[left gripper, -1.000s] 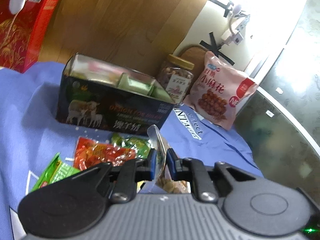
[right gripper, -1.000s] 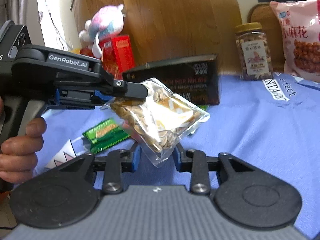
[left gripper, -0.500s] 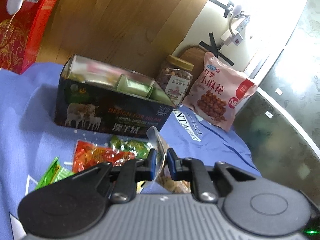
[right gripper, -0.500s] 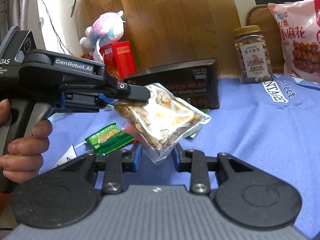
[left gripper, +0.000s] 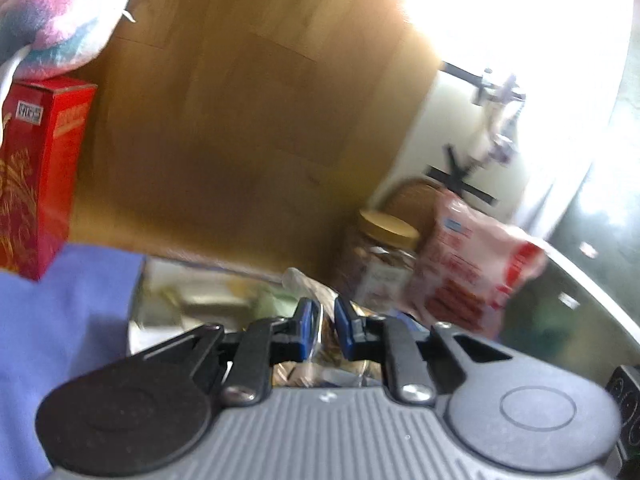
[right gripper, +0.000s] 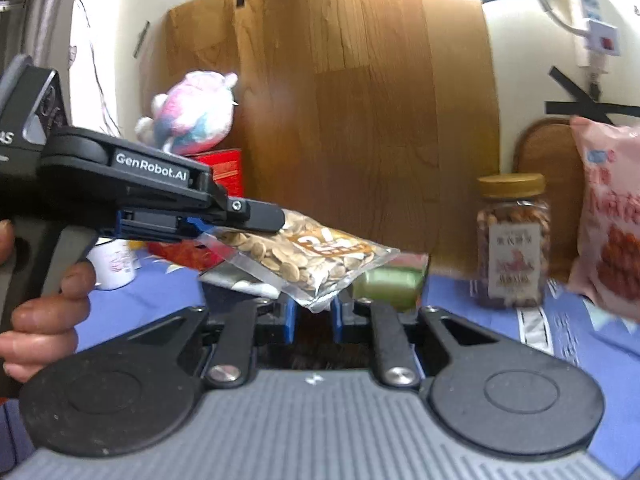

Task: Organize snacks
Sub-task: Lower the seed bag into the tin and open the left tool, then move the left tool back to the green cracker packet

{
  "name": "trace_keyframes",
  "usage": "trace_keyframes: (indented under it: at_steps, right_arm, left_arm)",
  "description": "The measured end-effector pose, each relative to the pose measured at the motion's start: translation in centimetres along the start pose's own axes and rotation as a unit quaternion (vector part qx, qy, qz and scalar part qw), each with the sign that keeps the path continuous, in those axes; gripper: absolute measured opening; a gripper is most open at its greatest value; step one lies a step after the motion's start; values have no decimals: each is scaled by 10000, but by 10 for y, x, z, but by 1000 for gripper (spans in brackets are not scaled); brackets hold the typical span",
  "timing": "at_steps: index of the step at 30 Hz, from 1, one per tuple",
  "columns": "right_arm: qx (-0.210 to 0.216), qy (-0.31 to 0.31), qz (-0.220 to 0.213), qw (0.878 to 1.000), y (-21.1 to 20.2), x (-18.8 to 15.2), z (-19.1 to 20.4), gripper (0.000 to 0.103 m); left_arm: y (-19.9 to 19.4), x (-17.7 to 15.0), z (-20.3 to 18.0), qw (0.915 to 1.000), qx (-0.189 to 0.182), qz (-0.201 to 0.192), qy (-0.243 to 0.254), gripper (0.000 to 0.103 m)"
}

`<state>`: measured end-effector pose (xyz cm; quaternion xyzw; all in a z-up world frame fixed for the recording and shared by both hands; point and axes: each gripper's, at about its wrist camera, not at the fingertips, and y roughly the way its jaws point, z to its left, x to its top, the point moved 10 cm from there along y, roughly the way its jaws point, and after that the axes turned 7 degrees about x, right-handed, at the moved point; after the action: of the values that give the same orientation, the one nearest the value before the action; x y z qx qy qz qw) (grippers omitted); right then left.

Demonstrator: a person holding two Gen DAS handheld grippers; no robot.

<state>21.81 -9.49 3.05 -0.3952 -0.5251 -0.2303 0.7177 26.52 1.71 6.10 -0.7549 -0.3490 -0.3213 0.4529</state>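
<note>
A clear packet of seeds hangs in the air above a blue cloth, pinched at one corner by the left gripper, whose narrow jaws are clamped on the packet's edge. A hand grips that gripper's handle at the left of the right wrist view. The packet's lowest corner dips between the blue pads of the right gripper; its jaws are closing, yet the pads do not appear to press the packet.

From the left wrist view, which is blurred, the packet's clear top edge rises from between the left gripper's blue pads, with an open box just beyond it.

Behind stand a jar with a gold lid, a pink snack bag touching its right side, a red box with a pink and blue plush toy on top, and a wooden board leaning against the wall
</note>
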Motion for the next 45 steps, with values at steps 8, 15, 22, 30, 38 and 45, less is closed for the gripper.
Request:
trace_keyframes:
  at_steps: [8,15,22,30,38,45]
  right_arm:
    - [-174,477,-247,9984,-11,-8,-23,25]
    - [314,1967,100,9799,-36,-60,-38,30]
    - [377,2904,669,9538,-16,-99,-38,31]
    - [356,2745,573,9592,-18,-98,-23,3]
    - [277,3394,420,9393,-24,-103,-55,18]
    - [702,3651,458,9272,-12,-107,-41,4]
  left_arm:
    - [14,-2,52,9972,721,51,-183,28]
    - [-30,-40,57,9987,434,254,-46,32]
    - [-1,-93,50,9932,147,1150,-120,36]
    - [8,-125,51,9881,321,1502,-32,34]
    - [28,-109,32,9865,73,1633,0,42]
    - [36,-121,25,9841,-24,1774,-101,51]
